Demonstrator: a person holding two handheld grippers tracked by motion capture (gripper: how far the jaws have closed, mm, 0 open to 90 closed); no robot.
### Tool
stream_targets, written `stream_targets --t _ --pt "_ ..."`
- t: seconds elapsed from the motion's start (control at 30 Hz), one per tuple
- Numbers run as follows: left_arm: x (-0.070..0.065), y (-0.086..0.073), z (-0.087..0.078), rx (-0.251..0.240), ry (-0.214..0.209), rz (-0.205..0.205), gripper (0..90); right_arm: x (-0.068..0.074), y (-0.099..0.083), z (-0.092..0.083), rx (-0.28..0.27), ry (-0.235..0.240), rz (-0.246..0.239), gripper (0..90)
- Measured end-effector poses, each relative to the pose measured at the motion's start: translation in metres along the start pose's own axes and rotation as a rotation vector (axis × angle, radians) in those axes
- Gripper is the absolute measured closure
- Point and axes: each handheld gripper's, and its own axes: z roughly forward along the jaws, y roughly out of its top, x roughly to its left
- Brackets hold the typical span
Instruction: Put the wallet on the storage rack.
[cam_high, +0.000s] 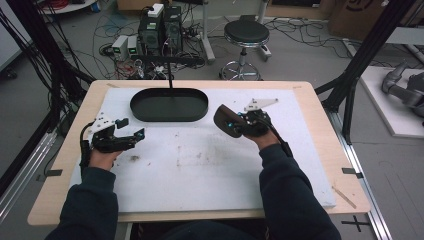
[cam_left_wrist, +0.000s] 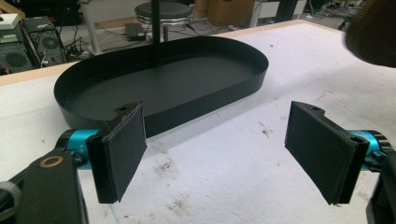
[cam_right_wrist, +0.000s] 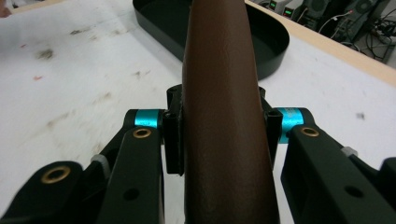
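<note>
Left gripper (cam_high: 131, 128): rests over the left part of the white mat, low above the desk (cam_high: 60, 150); its fingers (cam_left_wrist: 122, 151) stand wide apart with nothing between them, pointed toward the tray.

Black tray (cam_high: 169, 105): an oval, shallow-walled dish at the far middle of the mat, with nothing in it as far as the left gripper view shows; a thin dark post rises just behind it.

Brown object (cam_high: 226, 120): a dark brown, smooth, rounded piece that tapers toward its far end, held off the mat just right of the tray, apart from its rim. What it is I cannot tell.

Right gripper (cam_high: 239, 124): its fingers (cam_right_wrist: 172, 135) are clamped on the brown object from both sides, near its middle, with the narrow end pointing toward the tray.

Step in hand: by my reading, the carry; the object is gripped and up, the tray is the likely target.

Next move: probably swing the right gripper leftward over the near wall of the tray, lower until the object sits on its floor, then let go. The wall must be cleared first, and the long piece kept level so it does not tip out of the grip.
</note>
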Motion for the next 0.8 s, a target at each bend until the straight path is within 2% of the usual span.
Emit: stream_targets --t 0.2,0.37,0.4,0.47,0.57,0.63,0.8 --pt "0.001 0.0 -0.004 -0.011 0.003 0.008 20.4 -0.008 0.038 0.039 0.007 0.033 -0.004 63.7" --pt "0.004 0.0 -0.008 -0.024 0.013 0.001 20.5 -0.009 0.059 0.075 0.02 0.056 0.001 63.7" --pt "0.005 -0.001 -0.009 -0.023 0.013 0.0 20.5 -0.009 0.063 0.082 0.035 0.067 0.005 63.7" --pt "0.005 -0.001 -0.009 -0.026 0.013 -0.002 20.5 -0.006 0.067 0.095 0.02 0.06 -0.012 63.7" --pt "0.005 -0.001 -0.009 -0.033 0.009 -0.006 20.6 -0.003 0.074 0.116 0.052 0.072 -0.005 63.7" --pt "0.005 -0.001 -0.009 -0.033 0.007 -0.003 20.6 -0.001 0.078 0.13 0.059 0.071 -0.02 63.7" --pt "0.006 -0.001 -0.008 -0.031 0.003 -0.003 20.7 -0.002 0.083 0.161 0.067 0.073 0.039 63.7"
